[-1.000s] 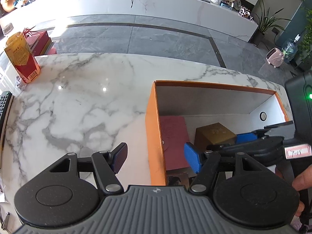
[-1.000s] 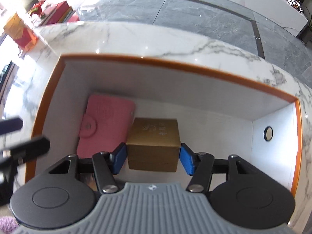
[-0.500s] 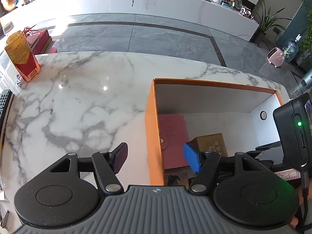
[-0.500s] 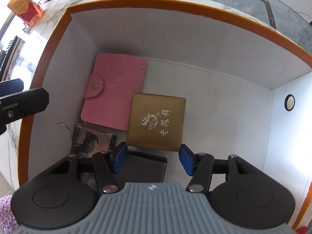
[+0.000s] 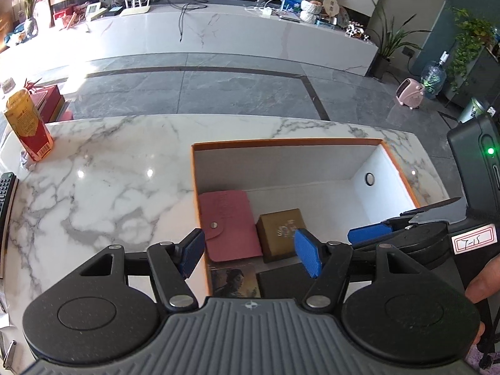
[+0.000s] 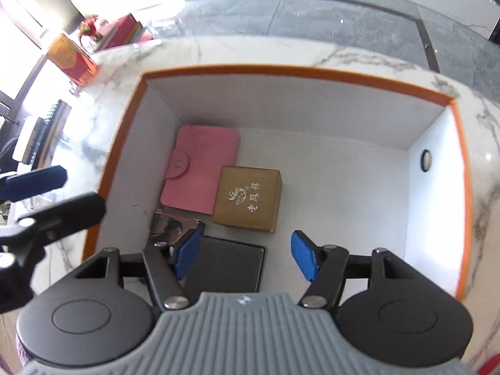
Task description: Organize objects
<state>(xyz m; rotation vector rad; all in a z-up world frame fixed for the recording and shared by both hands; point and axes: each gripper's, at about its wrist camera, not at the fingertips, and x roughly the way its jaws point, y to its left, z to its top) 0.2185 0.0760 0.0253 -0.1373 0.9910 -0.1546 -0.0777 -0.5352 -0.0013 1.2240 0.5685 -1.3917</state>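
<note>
the orange box (image 6: 300, 72) sits on the marble bench (image 5: 103, 168), white inside. in it lie a pink wallet (image 6: 200, 168) at the far left, a gold box (image 6: 247, 198) touching its right edge, and nearer, a picture card (image 6: 170, 226) beside a black case (image 6: 229, 264). the right gripper (image 6: 247, 257) hovers above the box, jaws wide apart and holding nothing. the left gripper (image 5: 250, 256) hangs over the box's left wall, jaws wide apart, empty.
</note>
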